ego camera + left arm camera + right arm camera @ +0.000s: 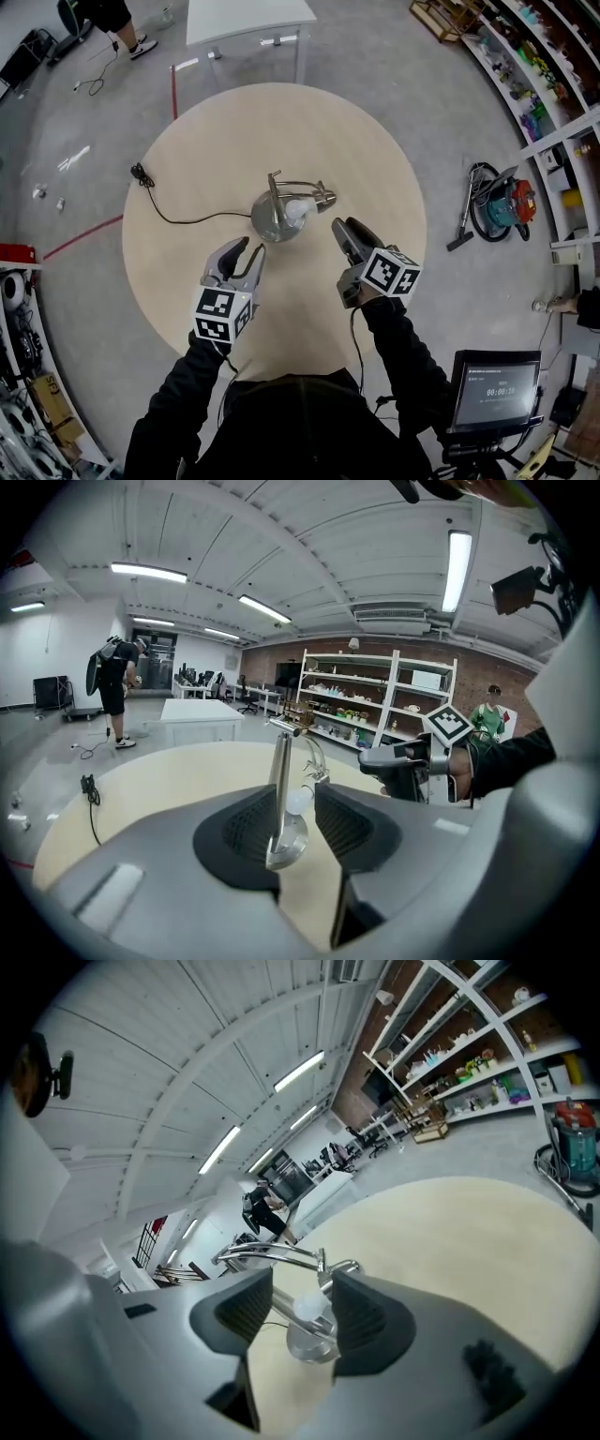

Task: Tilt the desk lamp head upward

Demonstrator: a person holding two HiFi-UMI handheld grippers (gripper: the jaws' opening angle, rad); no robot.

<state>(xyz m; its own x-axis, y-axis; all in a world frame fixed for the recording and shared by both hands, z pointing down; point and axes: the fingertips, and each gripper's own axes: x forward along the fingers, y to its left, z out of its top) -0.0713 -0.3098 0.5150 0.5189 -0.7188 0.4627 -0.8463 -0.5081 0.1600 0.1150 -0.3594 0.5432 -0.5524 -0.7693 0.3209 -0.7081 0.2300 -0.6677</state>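
In the head view the desk lamp (281, 214) stands in the middle of the table (178, 300). The left gripper (246, 251) and right gripper (339, 228) are near it and do not touch it, so the tilt seems not begun. The left gripper view shows spread, empty jaws framing the post (279, 780). Only the right gripper view, jaws also spread and empty, shows the bulb (307, 1307) low over the base (314, 1342).

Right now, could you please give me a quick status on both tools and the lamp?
Left tool open, empty. Right tool open, empty. Desk lamp upright on table, untouched, just ahead. Cord trails left, nothing in the way.
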